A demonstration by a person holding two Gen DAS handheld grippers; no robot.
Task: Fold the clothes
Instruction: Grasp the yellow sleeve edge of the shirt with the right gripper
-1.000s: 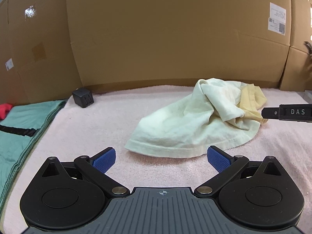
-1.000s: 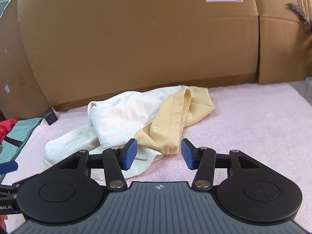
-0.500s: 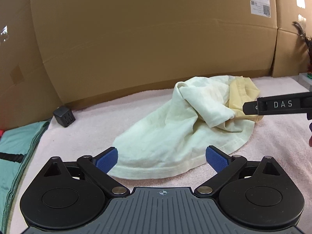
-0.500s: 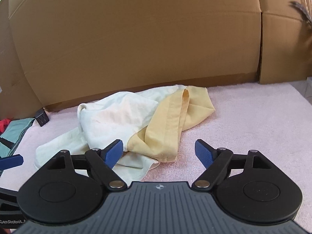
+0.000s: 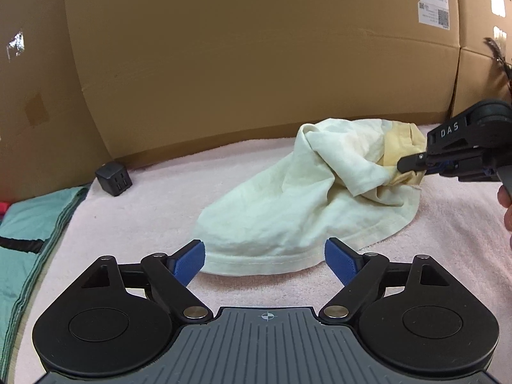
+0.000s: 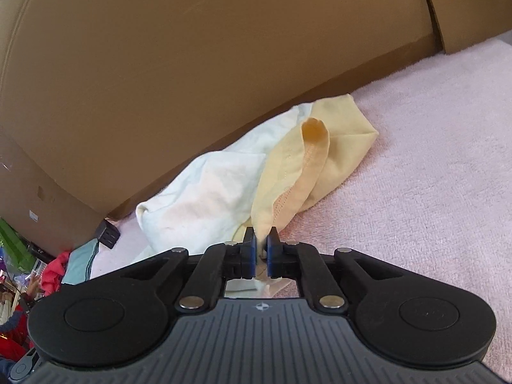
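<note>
Fabric fills our view: the crumpled cream garment (image 5: 288,204) lies on the pink towel-covered tabletop (image 5: 153,201) near its back edge, below the cardboard boxes (image 5: 256,48), with its yellow sleeve (image 6: 297,172) toward the right. Our right tool (image 6: 261,249) has just closed and pinches the sleeve's hem between its blue pads. Our left tool (image 5: 265,256) stands wide, just short of the garment's near hem, gripping nothing.
</note>
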